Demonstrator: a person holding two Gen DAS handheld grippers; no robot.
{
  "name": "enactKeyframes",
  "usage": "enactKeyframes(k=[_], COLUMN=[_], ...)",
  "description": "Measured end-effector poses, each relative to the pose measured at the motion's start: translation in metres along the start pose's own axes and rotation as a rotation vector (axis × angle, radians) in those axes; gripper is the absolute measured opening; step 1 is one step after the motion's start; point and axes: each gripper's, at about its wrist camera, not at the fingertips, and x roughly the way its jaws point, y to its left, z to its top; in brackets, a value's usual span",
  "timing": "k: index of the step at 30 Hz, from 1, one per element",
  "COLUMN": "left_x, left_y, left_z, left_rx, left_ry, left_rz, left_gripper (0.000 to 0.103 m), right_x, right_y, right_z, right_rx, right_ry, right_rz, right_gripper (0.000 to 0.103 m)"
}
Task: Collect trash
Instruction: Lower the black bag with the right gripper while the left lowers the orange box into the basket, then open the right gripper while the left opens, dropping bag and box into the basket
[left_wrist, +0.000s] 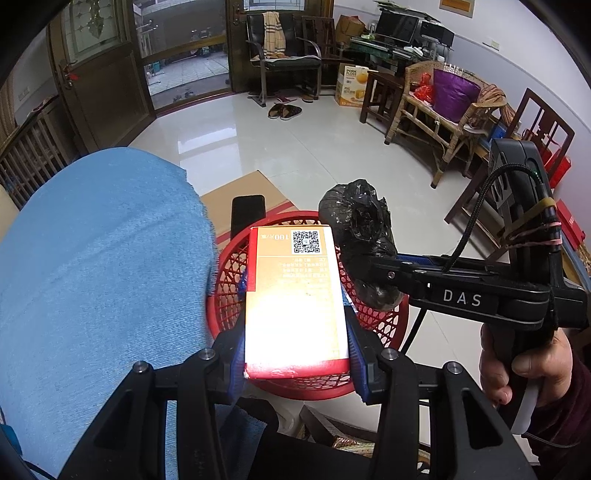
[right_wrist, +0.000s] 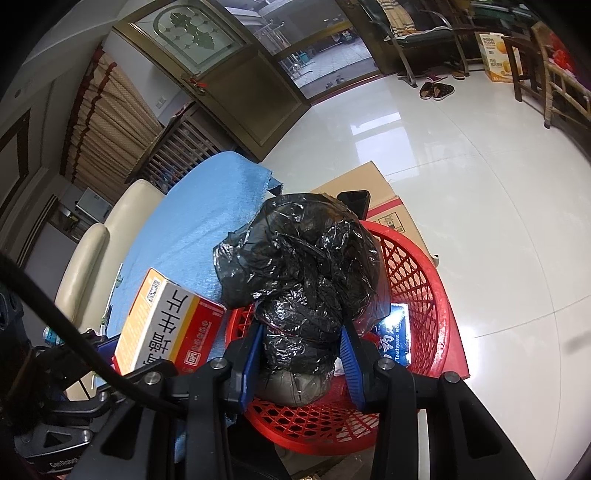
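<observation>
Fingers (left_wrist: 356, 354) of left gripper (left_wrist: 295, 362) clamped on orange box (left_wrist: 295, 295) — long axis forward; right gripper (right_wrist: 301, 365) pinching black bag (right_wrist: 303, 266). Both poised directly above red basket (right_wrist: 424, 295) — release downward.

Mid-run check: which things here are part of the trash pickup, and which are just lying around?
Job:
red basket
orange box, in the left gripper
black bag bundle, in the right gripper
toothpaste box, inside the basket

Lying about:
blue cloth
cardboard carton
phone
slippers
</observation>
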Motion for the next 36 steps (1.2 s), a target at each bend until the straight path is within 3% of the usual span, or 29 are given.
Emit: enactKeyframes(k=[30, 36], left_x=[0.017, 0.015], left_y=[0.000, 0.004], left_z=[-0.002, -0.004], left_rx=[-0.041, -0.056], left_ry=[0.018, 0.015], left_rz=[-0.038, -0.032], left_gripper=[0.048, 0.052], right_x=[0.021, 0.026], right_y=[-0.013, -0.021], right_z=[0.002, 0.001], right_rx=[0.074, 0.112], right_ry=[0.080, 0.101], right_rz=[-0.015, 0.001], right_gripper=[0.044, 0.053])
